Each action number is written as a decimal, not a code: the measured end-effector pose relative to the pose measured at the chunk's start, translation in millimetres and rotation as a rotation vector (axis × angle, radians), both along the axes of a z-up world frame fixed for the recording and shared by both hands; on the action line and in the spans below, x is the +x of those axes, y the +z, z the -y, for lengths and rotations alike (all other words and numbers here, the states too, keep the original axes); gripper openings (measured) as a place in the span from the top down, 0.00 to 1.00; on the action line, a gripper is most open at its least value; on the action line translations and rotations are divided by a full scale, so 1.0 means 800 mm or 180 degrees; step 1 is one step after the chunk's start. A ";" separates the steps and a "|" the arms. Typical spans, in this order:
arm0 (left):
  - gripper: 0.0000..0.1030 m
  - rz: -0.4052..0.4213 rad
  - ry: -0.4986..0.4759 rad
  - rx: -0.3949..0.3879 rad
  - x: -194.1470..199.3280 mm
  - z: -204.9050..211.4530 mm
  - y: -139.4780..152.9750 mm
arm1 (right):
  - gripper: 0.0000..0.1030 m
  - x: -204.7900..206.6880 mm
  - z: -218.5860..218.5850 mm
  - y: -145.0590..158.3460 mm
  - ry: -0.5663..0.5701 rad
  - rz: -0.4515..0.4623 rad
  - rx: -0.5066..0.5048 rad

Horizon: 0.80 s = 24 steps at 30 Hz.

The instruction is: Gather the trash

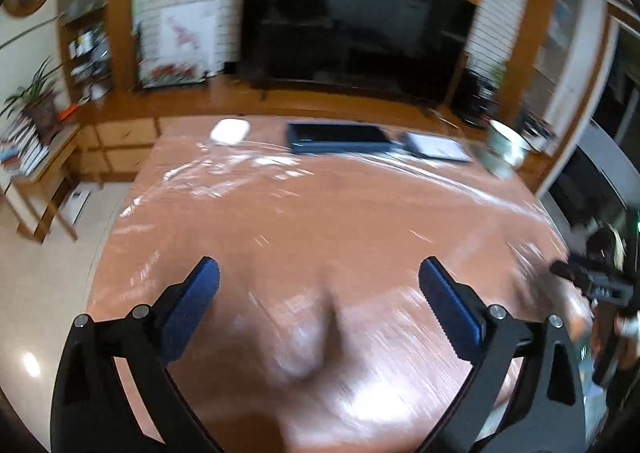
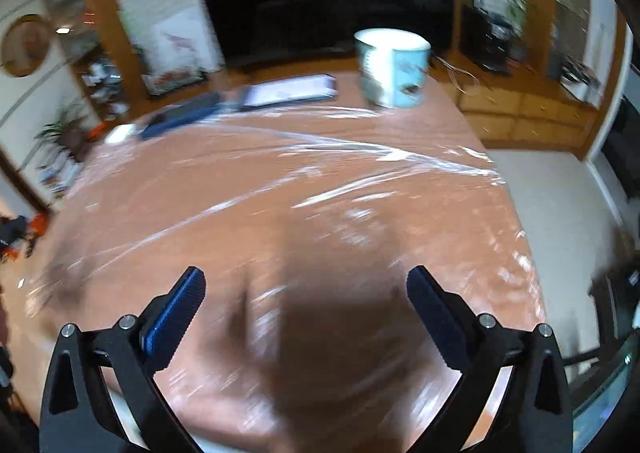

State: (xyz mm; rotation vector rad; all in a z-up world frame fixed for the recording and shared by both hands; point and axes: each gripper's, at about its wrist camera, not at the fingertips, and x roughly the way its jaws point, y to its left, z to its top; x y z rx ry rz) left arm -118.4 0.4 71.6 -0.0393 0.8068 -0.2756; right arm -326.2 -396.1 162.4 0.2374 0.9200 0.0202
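Both the left gripper (image 1: 319, 273) and the right gripper (image 2: 306, 281) are wide open and empty above the table (image 2: 320, 189); a cup (image 2: 392, 67) stands at its far edge.

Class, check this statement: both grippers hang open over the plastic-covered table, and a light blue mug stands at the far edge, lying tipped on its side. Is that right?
One detail is wrong. The mug is not tipped over: the right wrist view shows it standing upright. The rest holds: the left gripper and right gripper are open and empty above the plastic-covered table.
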 end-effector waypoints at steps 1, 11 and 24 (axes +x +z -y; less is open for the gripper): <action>0.03 -0.0032 0.0084 0.0028 0.014 -0.006 -0.007 | 0.04 0.006 0.010 -0.009 -0.0041 -0.0049 -0.0032; 0.03 -0.0250 0.0293 0.0323 0.116 -0.009 -0.057 | 0.04 0.091 0.045 -0.051 -0.0360 -0.0179 -0.0232; 0.03 -0.0343 0.0302 0.0351 0.143 0.000 -0.074 | 0.04 0.127 0.058 -0.054 -0.0455 -0.0118 -0.0399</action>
